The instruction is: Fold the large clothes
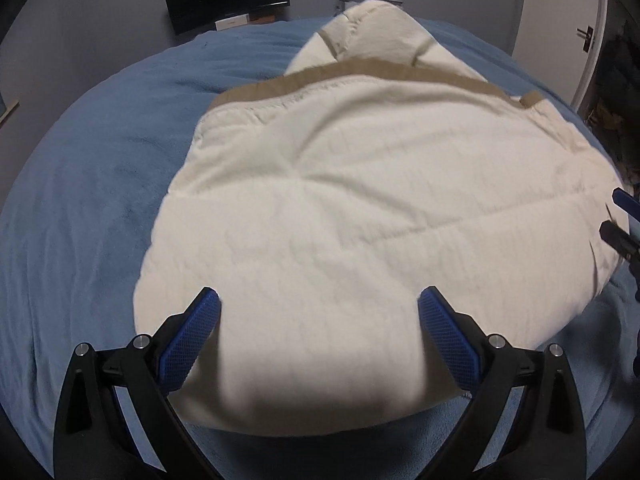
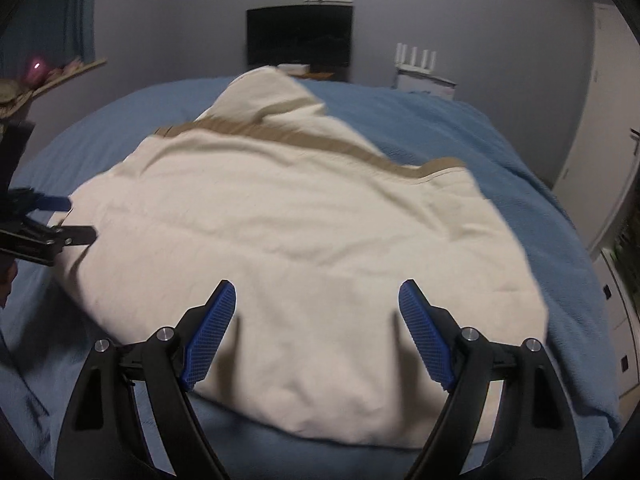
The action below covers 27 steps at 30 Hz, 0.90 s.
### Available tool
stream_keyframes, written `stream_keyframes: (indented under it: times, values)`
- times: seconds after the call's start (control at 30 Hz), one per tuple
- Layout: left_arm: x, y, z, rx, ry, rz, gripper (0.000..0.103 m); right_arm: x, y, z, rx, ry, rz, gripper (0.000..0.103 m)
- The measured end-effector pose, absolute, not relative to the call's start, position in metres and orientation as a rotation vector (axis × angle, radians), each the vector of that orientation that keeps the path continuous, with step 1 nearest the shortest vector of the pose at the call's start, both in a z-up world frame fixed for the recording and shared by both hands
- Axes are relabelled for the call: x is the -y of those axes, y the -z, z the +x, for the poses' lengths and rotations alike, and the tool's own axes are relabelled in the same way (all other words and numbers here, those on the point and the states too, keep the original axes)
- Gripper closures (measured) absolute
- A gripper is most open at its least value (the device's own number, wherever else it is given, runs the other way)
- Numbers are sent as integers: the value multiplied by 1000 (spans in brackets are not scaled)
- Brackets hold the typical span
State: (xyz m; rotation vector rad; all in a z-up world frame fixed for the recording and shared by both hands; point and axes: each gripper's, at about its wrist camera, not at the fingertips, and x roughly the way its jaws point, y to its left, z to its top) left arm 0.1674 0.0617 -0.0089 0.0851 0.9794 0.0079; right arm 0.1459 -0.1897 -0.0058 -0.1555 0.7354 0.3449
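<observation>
A large cream quilted garment (image 1: 360,208) with a tan band (image 1: 360,70) lies spread on the blue bed (image 1: 100,160). My left gripper (image 1: 320,300) hovers over the garment's near edge, open, with nothing between its blue pads. At the right edge of the left wrist view, the right gripper (image 1: 612,213) reaches the garment's side. In the right wrist view the same garment (image 2: 300,220) fills the middle. My right gripper (image 2: 318,288) stands open above its near edge, holding nothing. The left gripper (image 2: 78,218) shows at the left, by the garment's side.
A dark screen (image 2: 300,36) and a white router (image 2: 416,58) stand against the far wall beyond the bed (image 2: 440,120). A white door (image 1: 560,12) is at the right. A shelf with a pink object (image 2: 36,70) sits at the left.
</observation>
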Motion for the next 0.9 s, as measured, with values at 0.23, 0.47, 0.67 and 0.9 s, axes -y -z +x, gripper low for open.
stream_keyframes:
  times: [0.23,0.47,0.67,0.9]
  values:
    - [-78,20,164,-1005,-25,101,6,226,35,154,-798,-232,-172,23]
    - [-98,35,163,-1076,-33,22,5,269,47,163,-862,-152,-20,23]
    - [-99,-4,166,-946,-38,50,7,280,13,167,-800,-144,41,23]
    - [-65,0,215,-942,75,39,7,243,21,207,-819,-224,-116,23]
